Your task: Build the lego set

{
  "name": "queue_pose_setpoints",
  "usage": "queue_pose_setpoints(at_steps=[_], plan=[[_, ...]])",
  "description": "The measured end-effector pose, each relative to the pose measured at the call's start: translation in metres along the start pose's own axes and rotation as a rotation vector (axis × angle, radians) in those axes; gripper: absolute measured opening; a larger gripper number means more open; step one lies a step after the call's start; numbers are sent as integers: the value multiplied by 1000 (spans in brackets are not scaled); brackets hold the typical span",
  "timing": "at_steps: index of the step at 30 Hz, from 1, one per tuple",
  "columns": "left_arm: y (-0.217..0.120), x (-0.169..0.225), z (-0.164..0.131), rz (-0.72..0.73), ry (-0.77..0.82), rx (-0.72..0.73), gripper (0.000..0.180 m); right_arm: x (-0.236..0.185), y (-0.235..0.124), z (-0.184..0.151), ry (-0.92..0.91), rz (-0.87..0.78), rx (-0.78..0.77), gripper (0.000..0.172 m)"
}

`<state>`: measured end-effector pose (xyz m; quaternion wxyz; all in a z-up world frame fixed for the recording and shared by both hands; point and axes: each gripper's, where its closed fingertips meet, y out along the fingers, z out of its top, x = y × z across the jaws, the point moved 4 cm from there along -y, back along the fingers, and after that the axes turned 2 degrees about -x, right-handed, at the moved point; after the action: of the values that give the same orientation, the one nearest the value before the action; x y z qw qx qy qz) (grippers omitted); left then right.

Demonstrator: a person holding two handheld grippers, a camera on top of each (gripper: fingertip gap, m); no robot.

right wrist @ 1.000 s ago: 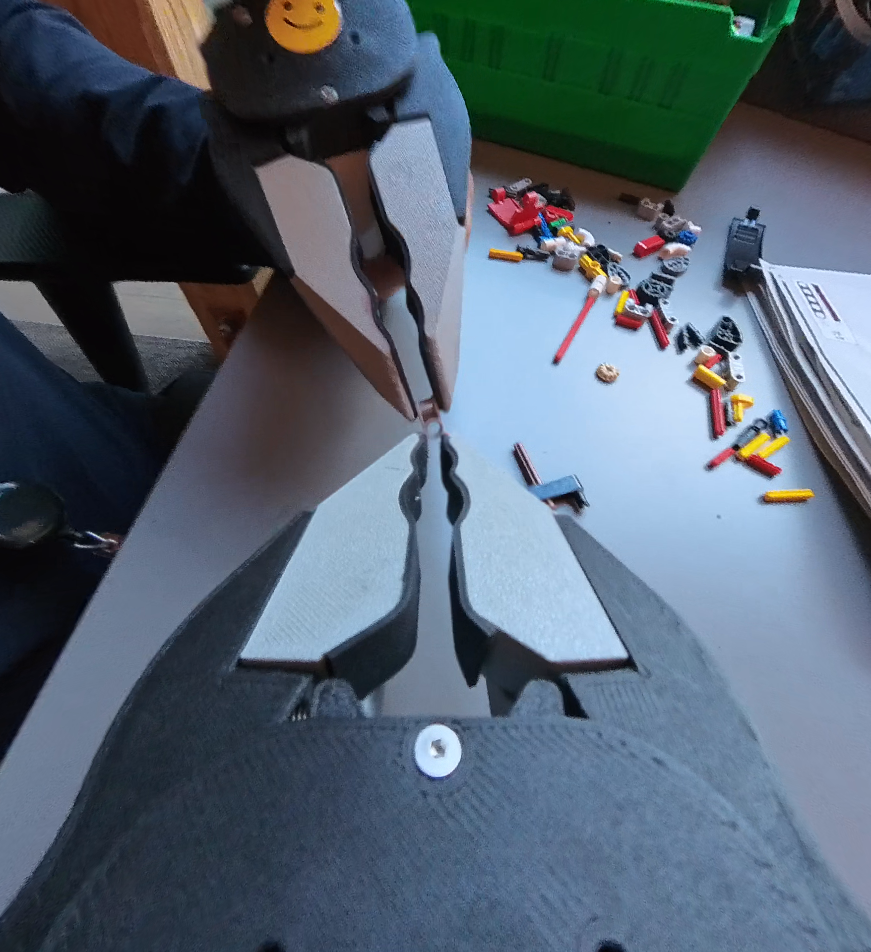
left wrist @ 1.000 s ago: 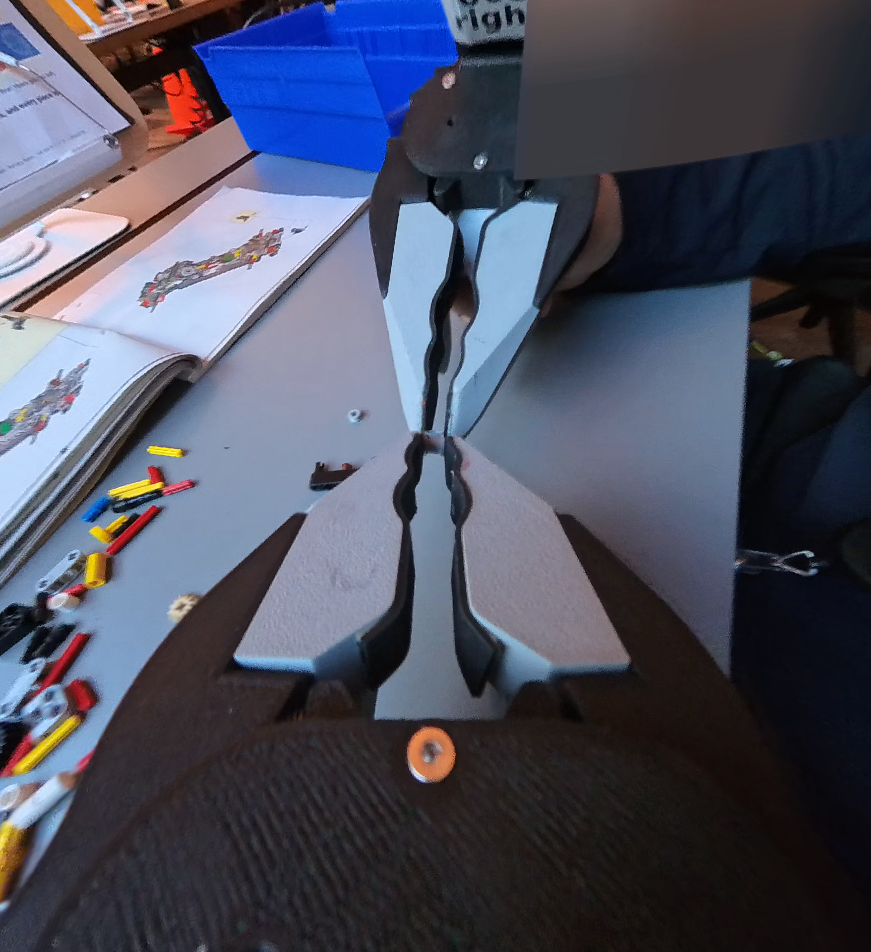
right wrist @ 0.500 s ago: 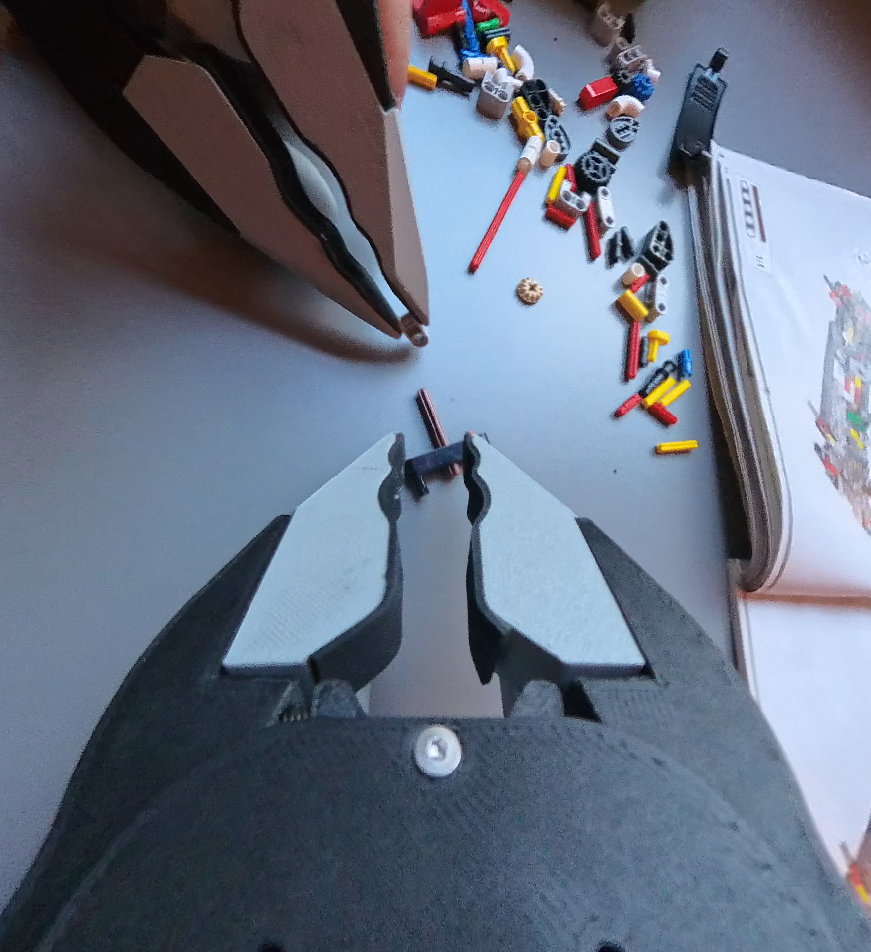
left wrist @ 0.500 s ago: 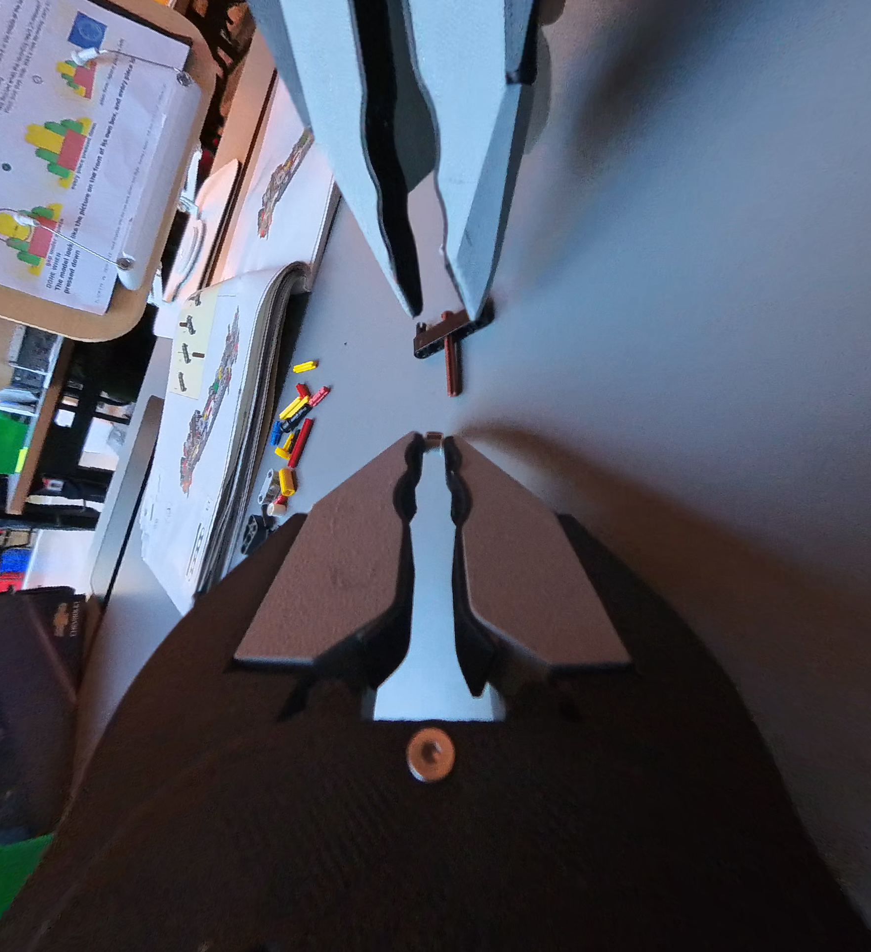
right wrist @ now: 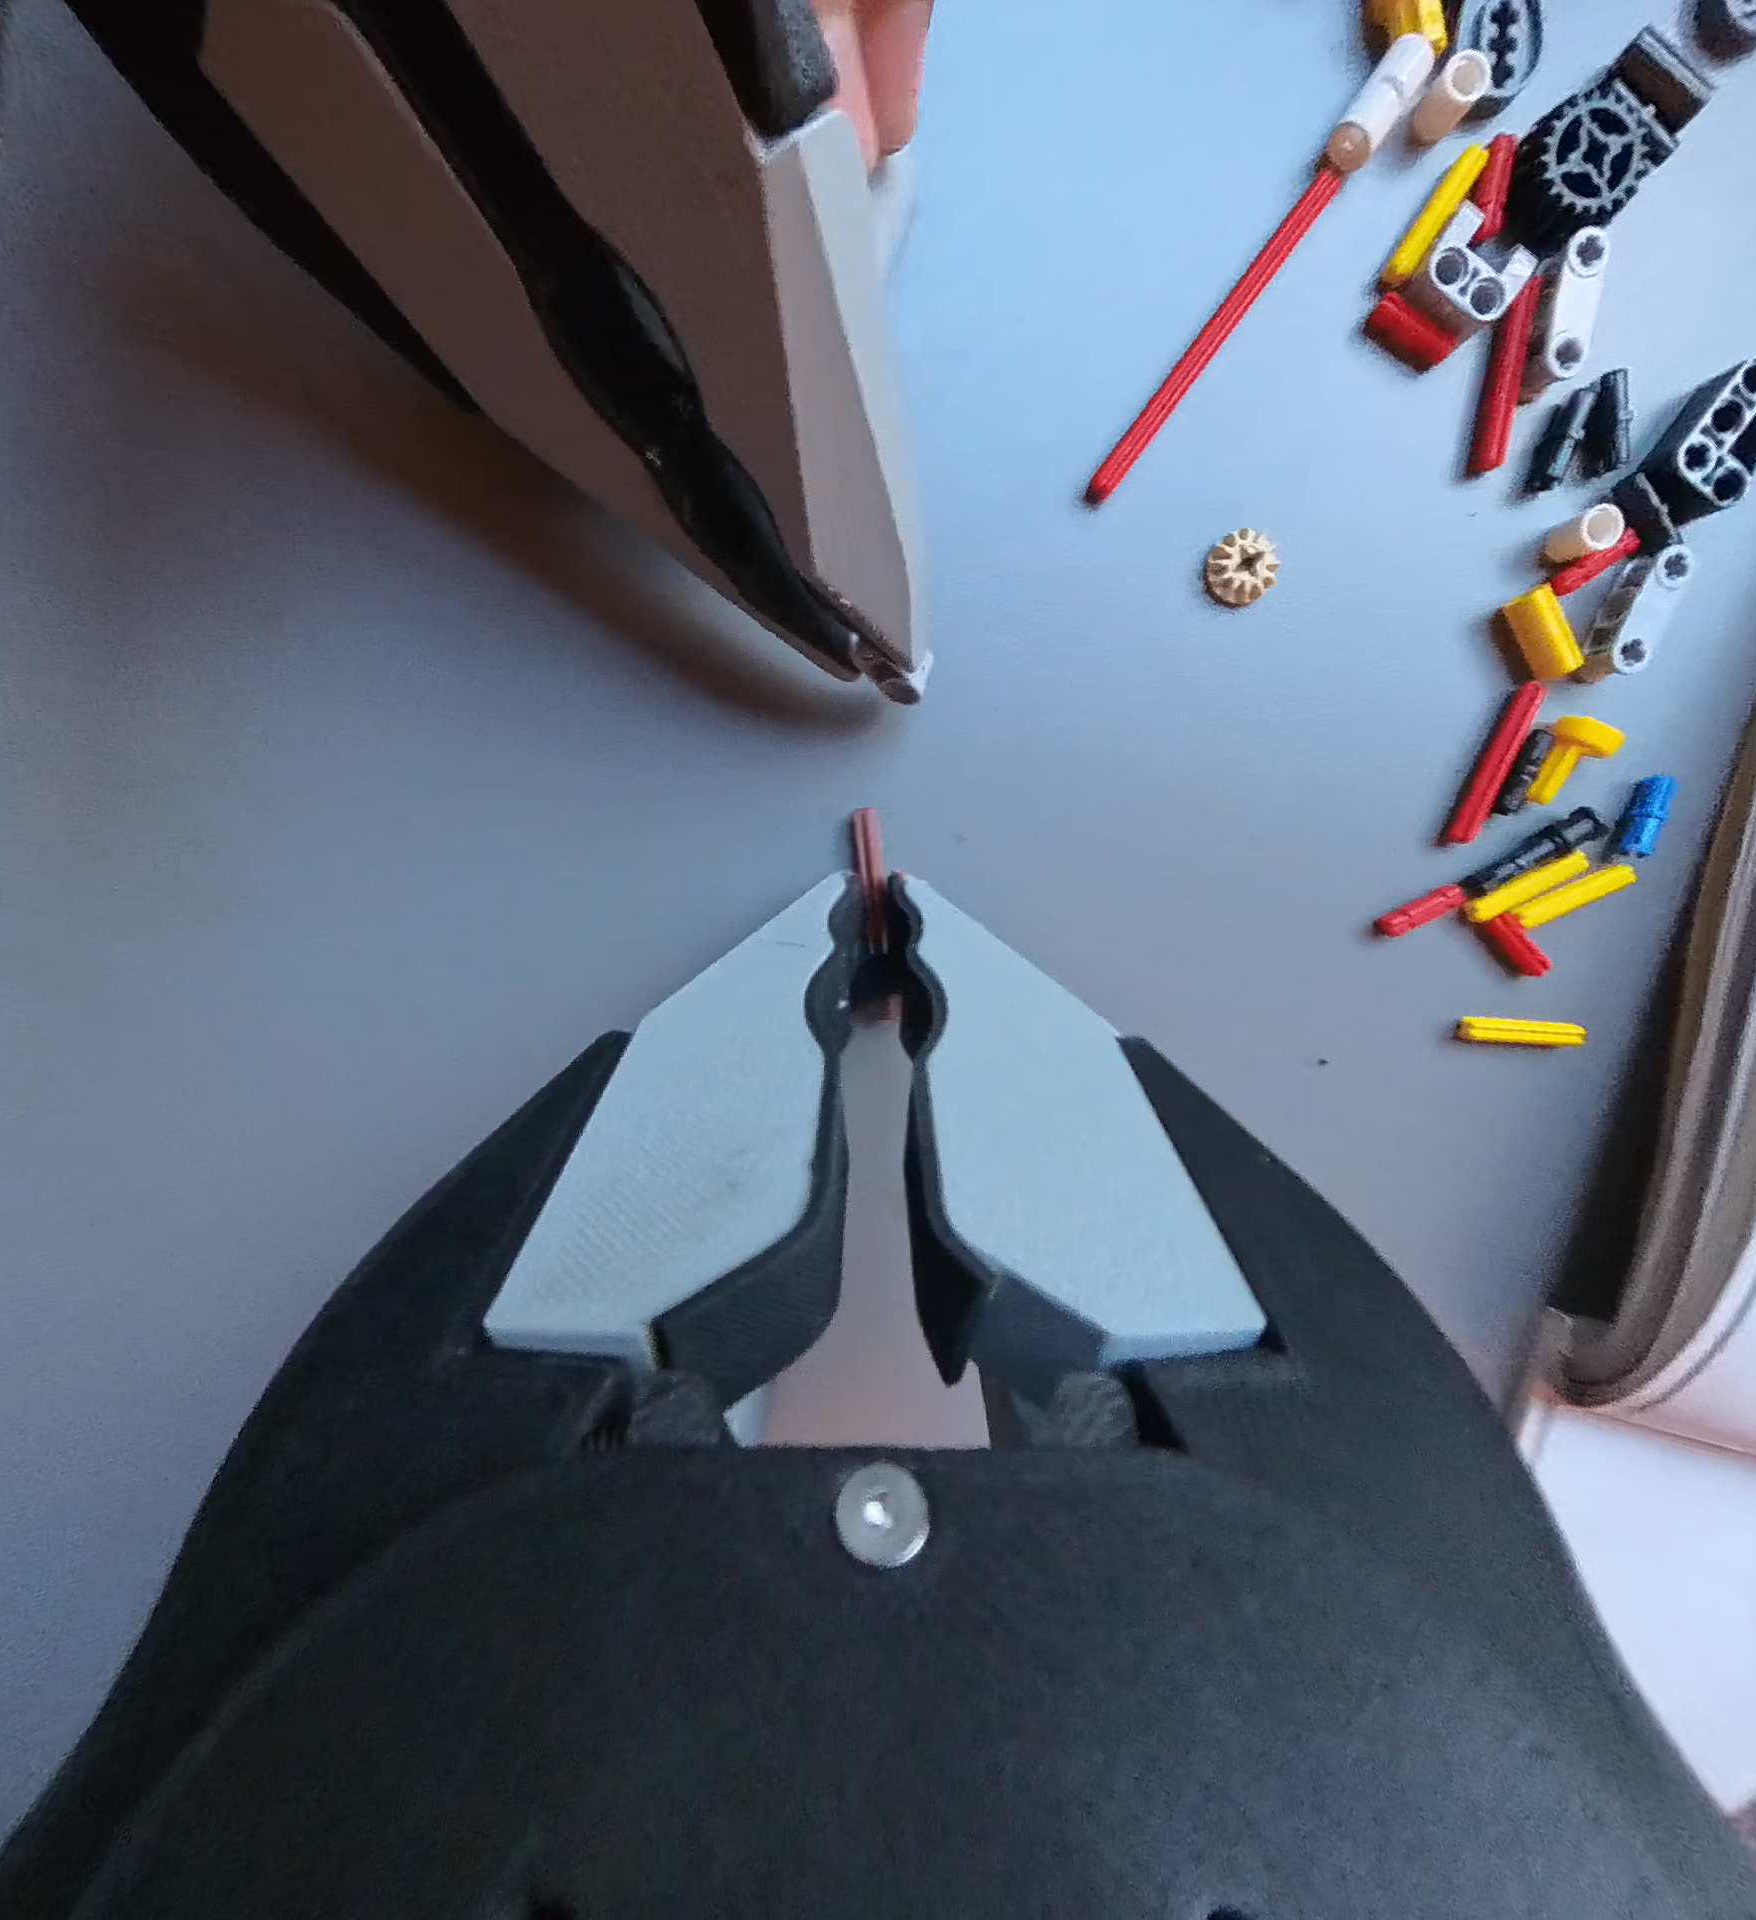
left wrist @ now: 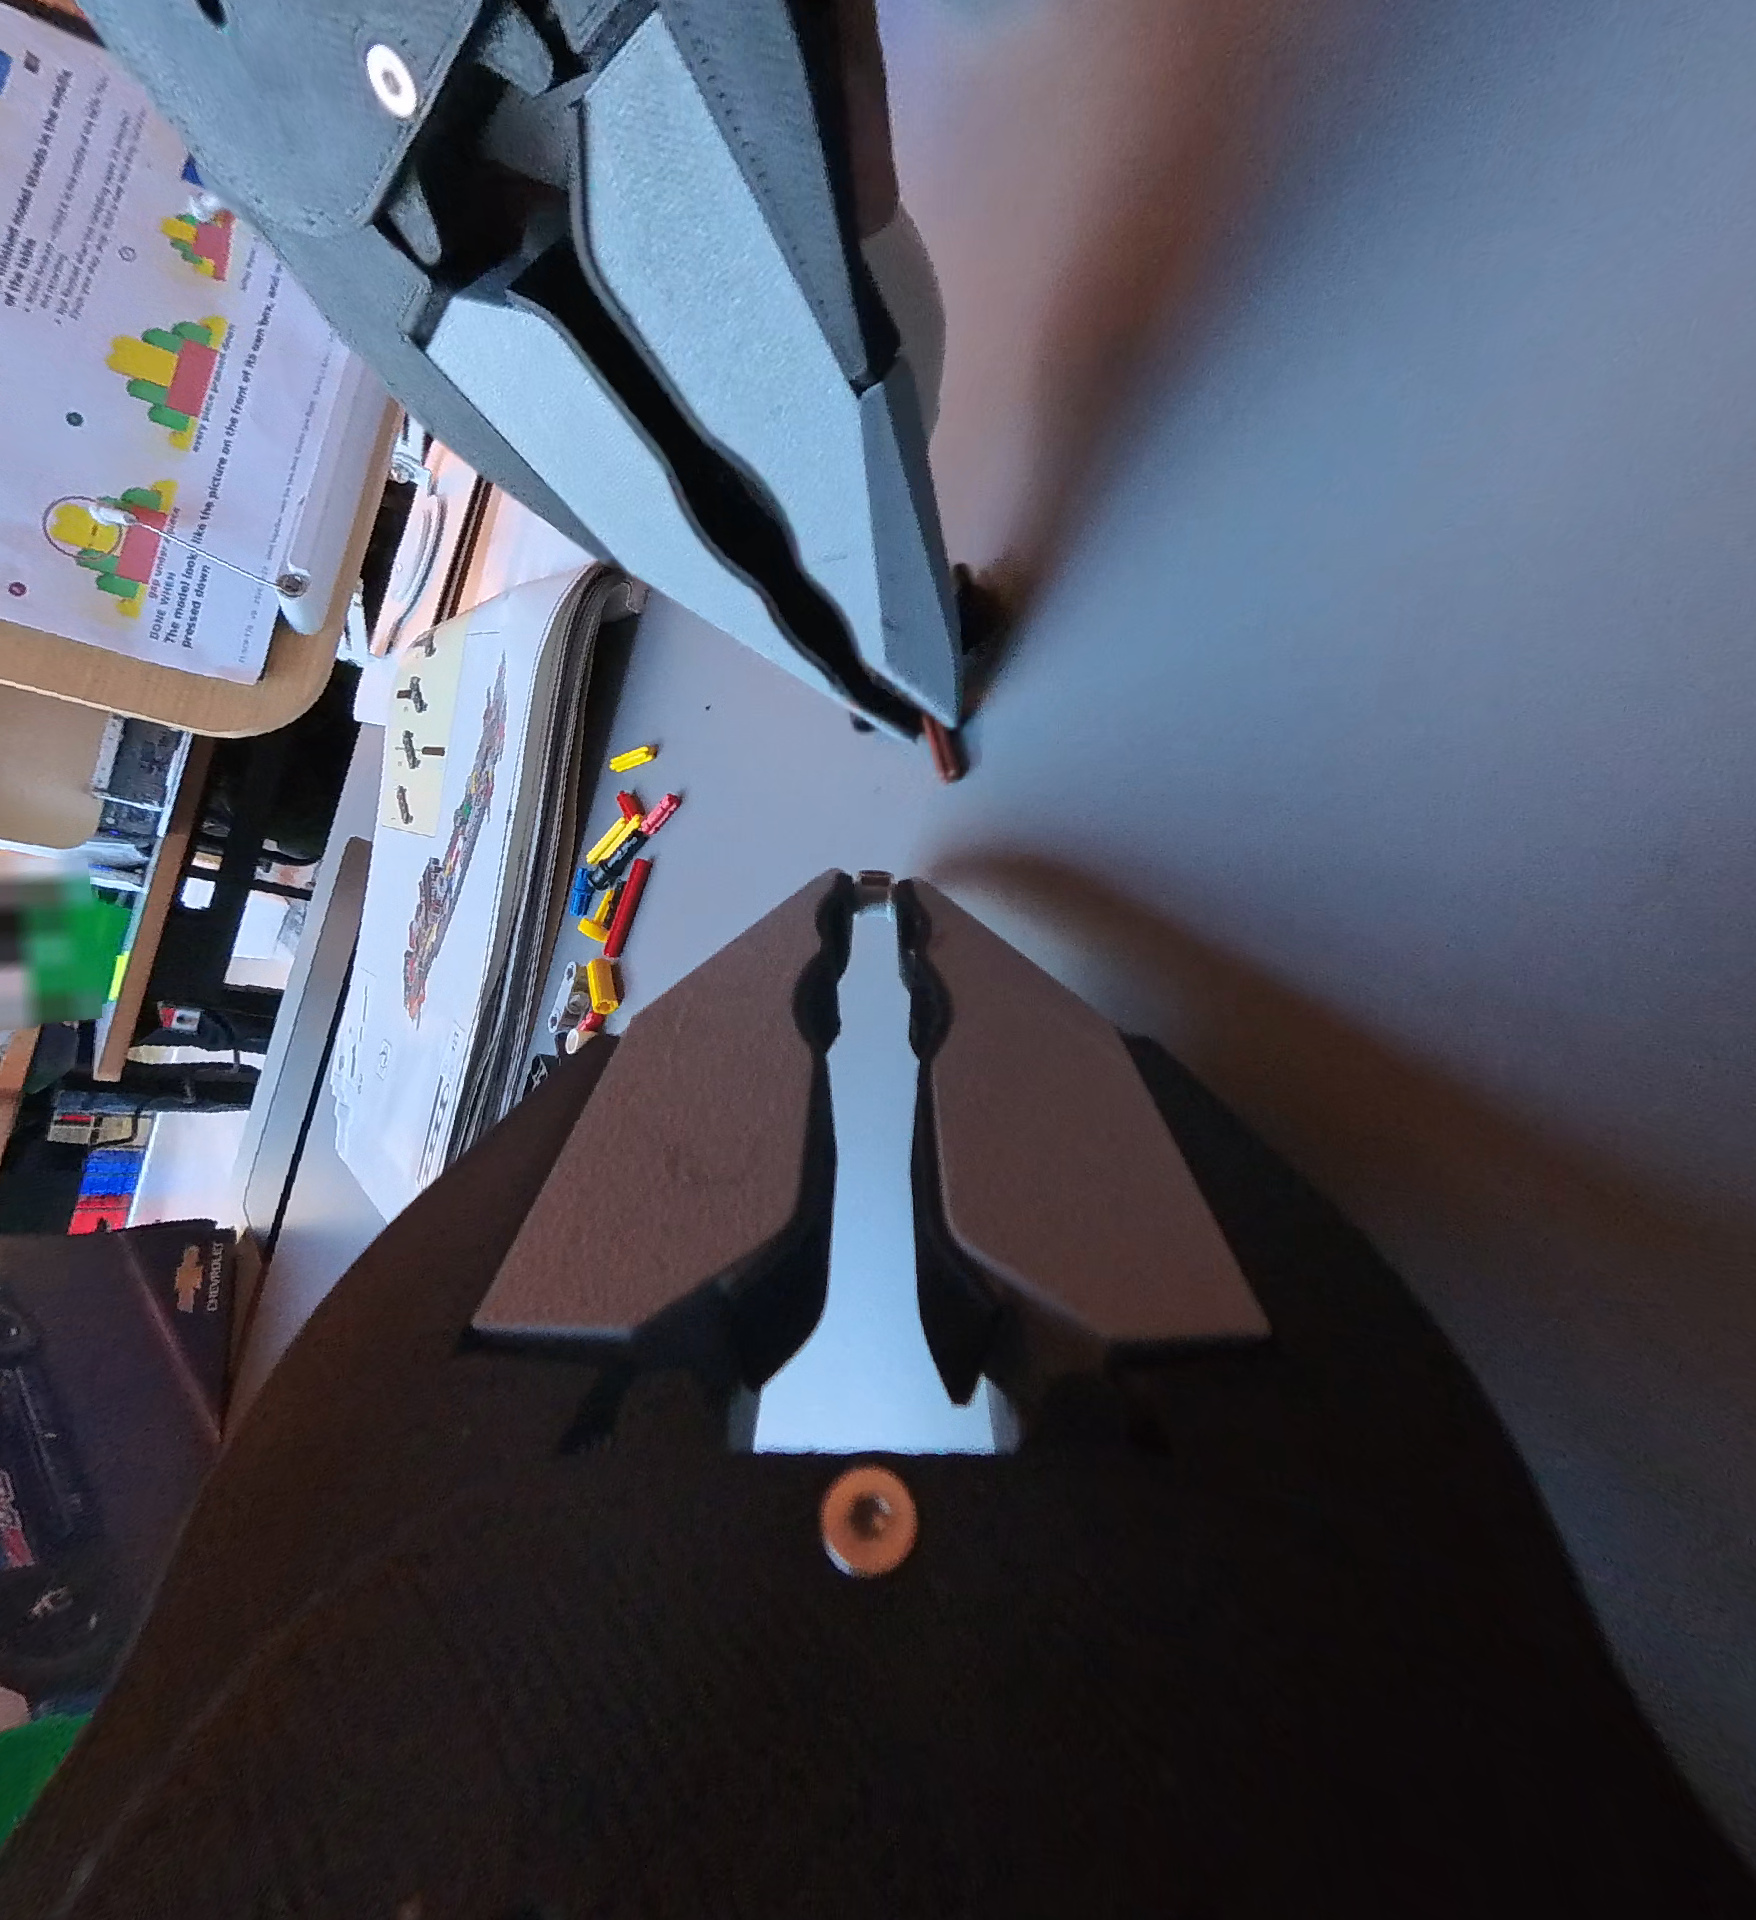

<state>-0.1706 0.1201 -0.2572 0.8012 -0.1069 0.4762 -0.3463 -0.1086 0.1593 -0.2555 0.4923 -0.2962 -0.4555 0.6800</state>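
The right gripper [right wrist: 872, 883] was shut on a thin dark-red axle [right wrist: 866, 844] (light, stiff, slippery) low over the counter [right wrist: 334, 831]. The left gripper [left wrist: 872, 883] pinched a small grey bush [left wrist: 872, 882] at its tips; both parts looked best taken crosswise, mid-length.

My right gripper [right wrist: 872, 883] has matt grey plastic fingers [right wrist: 708, 1122] with a fine printed grain, and its black body is coarse and ribbed. It is closed on a thin dark red ridged plastic axle [right wrist: 866, 847]. My left gripper [left wrist: 872, 883] pinches a tiny grey plastic bush [left wrist: 872, 881]. The table [right wrist: 334, 831] is smooth, matt grey. Loose bricks [right wrist: 1539, 634] are glossy plastic. The booklet [left wrist: 458, 904] is satin paper; the board [left wrist: 126, 686] behind looks wooden.
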Motion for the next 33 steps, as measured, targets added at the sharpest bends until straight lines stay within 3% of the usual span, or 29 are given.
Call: queue_pose_setpoints(at_steps=[12, 33], plan=[[4, 2, 2, 7, 38, -3, 6, -5, 2, 0, 353, 121, 213, 0], [7, 12, 8, 26, 199, 11, 6, -4, 4, 0, 407, 163, 301, 0]])
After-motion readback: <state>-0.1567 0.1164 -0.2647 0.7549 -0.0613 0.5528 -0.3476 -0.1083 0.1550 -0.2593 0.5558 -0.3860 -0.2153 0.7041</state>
